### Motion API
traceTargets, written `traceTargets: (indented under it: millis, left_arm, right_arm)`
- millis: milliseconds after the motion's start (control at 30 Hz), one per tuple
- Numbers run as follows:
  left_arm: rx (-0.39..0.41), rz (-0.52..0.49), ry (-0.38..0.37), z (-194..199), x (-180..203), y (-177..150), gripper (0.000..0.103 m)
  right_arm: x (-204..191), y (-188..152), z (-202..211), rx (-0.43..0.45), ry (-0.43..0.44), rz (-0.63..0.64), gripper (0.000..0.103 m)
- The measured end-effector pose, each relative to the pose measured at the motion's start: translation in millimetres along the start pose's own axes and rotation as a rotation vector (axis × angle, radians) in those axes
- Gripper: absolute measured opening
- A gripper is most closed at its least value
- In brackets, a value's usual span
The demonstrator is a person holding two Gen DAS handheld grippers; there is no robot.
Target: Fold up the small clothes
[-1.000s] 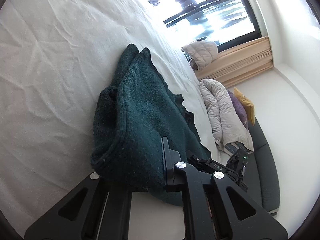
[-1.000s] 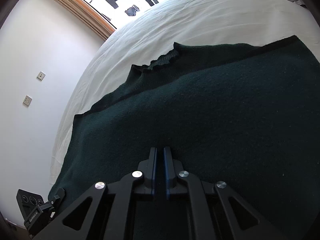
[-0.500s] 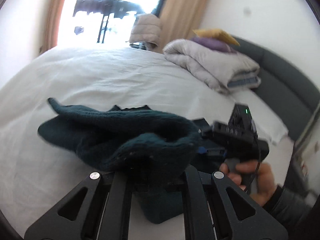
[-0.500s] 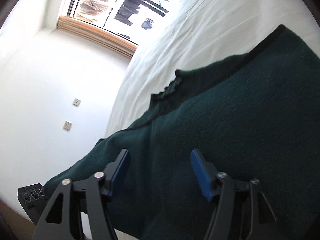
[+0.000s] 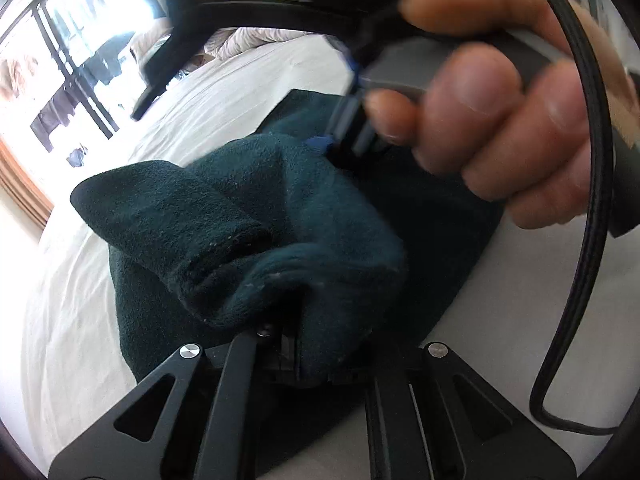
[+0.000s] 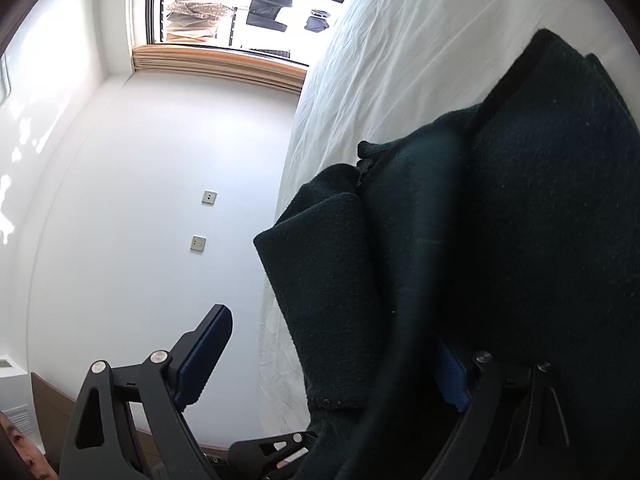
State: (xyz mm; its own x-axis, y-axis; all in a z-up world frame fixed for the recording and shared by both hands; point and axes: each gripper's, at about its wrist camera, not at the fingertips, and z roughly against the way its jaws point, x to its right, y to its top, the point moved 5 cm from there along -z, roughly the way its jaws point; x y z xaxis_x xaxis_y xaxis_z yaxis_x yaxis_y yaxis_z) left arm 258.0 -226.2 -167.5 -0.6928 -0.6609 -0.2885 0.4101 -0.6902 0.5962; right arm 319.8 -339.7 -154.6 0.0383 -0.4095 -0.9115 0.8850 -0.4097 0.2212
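Observation:
A dark green knit sweater (image 5: 256,216) lies bunched on the white bed (image 5: 80,320). My left gripper (image 5: 298,320) is shut on a folded edge of the sweater, which drapes over its fingers and hides the tips. The sweater (image 6: 520,220) fills the right of the right wrist view, folded over itself. My right gripper (image 6: 332,360) is open, its jaws wide apart. A fold of the sweater hangs between its blue pads (image 6: 208,356). The hand holding the right gripper (image 5: 500,120) is close above the sweater in the left wrist view.
The bed's white sheet (image 6: 392,60) runs toward a bright window (image 6: 248,4) with a wooden sill. A white wall with two switch plates (image 6: 198,243) stands beside the bed. A black cable (image 5: 592,240) hangs at the right. Grey bedding (image 5: 256,40) lies at the far end.
My right gripper opened, let go of the sweater and tilted toward the wall. My left gripper carried its held edge over toward the right gripper, folding the sweater onto itself.

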Motion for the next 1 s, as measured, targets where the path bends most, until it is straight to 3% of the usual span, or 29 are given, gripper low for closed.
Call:
traceTargets:
  millis: [100,233,300,367,400,500,667,733,800,833,867,900,933,967,1000]
  left_arm:
    - [0.006,-0.01,0.01,1,1,-2,0.007]
    - [0.029,-0.05,0.051,6,12,-1,0.007]
    - [0.036,-0.078,0.069,6,15,-3,0.007]
    - [0.03,-0.062,0.056,3,9,0,0.007]
    - [0.032,-0.038,0.044,1,9,1,0.007]
    - [0.065,0.138,-0.062,3,-12,-1,0.007]
    - [0.194,0.611,-0.248,23,-86,-17,0.007]
    - [0.235,0.709,-0.225,31,-112,-15,0.007]
    - [0.265,0.632,-0.124,40,-112,7,0.006]
    - [0.248,0.481,-0.079,39,-92,27,0.006]
    - [0.177,0.257,-0.037,26,-58,43,0.006]
    - [0.067,0.0,0.015,5,-17,46,0.006]
    - [0.018,-0.213,0.06,-11,19,38,0.006]
    - [0.019,-0.304,0.083,-14,38,29,0.006]
    - [0.026,-0.324,0.095,-17,45,22,0.006]
  right_arm:
    - [2,0,1,0.008,-0.001,-0.004,0.093]
    - [-11,-2,-17,-0.04,-0.08,0.046,0.094]
    - [-17,-1,-23,-0.05,-0.19,0.097,0.094]
    - [-14,4,-23,-0.05,-0.418,0.139,0.094]
    - [-14,5,-23,-0.051,-0.488,0.157,0.093]
    - [-25,3,-22,-0.05,-0.384,0.155,0.091]
    - [-12,1,-8,0.005,-0.286,0.061,0.091]
    - [-4,2,-3,0.034,-0.234,0.007,0.091]
    - [-2,1,0,0.048,-0.176,-0.025,0.091]
    - [-1,1,1,0.051,-0.151,-0.034,0.091]
    - [-1,2,5,0.055,-0.126,-0.04,0.091]
    - [0,3,8,0.057,-0.104,-0.046,0.091]
    - [1,5,12,0.061,-0.092,-0.052,0.091]
    - [3,6,14,0.061,-0.091,-0.053,0.09]
    - [3,5,17,0.056,-0.104,-0.044,0.09]
